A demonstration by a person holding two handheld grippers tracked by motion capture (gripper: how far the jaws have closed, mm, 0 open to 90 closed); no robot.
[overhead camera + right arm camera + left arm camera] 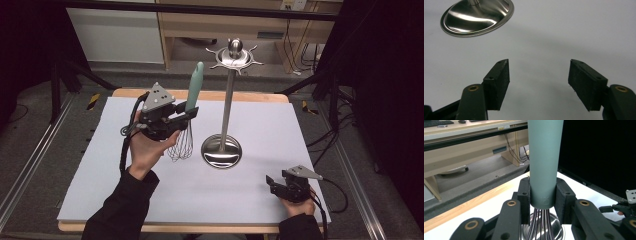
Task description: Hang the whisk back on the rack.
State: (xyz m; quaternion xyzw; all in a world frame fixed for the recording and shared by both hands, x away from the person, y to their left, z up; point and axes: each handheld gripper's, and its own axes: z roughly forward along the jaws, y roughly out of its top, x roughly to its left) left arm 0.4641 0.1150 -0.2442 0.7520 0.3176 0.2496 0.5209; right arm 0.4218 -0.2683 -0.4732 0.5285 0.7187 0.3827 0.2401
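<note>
The left gripper (186, 116) clamped the teal-handled wire whisk (545, 162) upright, low on its handle. The right gripper (539, 83) rested wide open, empty. Swung carelessly, the whisk might have toppled the steel utensil stand (226, 107).

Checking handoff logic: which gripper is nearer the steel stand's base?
Left. The left gripper, shut on the whisk, is raised just left of the stand, with the whisk wires beside the base. The right gripper is open, low near the table's front right, farther off.

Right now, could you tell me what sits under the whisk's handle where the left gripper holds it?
Below the whisk handle, clamped by the left gripper, its wire loops hang down. Behind them gleams the stand base; the gripper hides the loops' lower ends.
</note>
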